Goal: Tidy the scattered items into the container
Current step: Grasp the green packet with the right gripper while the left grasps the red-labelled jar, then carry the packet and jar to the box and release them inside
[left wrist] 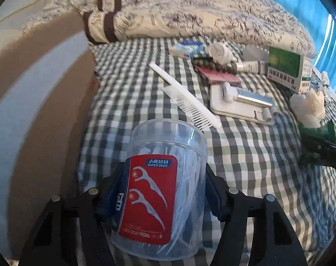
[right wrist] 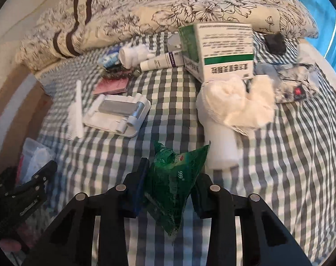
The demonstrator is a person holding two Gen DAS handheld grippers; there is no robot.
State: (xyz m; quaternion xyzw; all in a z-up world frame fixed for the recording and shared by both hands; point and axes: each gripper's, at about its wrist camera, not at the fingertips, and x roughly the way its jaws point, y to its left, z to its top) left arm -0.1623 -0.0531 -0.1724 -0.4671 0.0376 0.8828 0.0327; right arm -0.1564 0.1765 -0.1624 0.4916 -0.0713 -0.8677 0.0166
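Bedding fills the left wrist view: a checked sheet (left wrist: 245,166), a flowered quilt (left wrist: 190,11) behind, a brown box (left wrist: 34,122) at left. The left gripper (left wrist: 165,190) clamps a clear jar of floss picks (left wrist: 165,184), long axis pointing away toward a white comb (left wrist: 185,95). In the right wrist view, over the same sheet, the right gripper (right wrist: 170,192) pinches a green packet (right wrist: 174,188), tip angled up toward a green-and-white carton (right wrist: 221,51).

clear glossy plastic jar (left wrist: 165,190); crinkly shiny foil sachet (right wrist: 174,186); soft checked cloth sheet (left wrist: 245,159) (matt); brushed metal tube (left wrist: 254,97).
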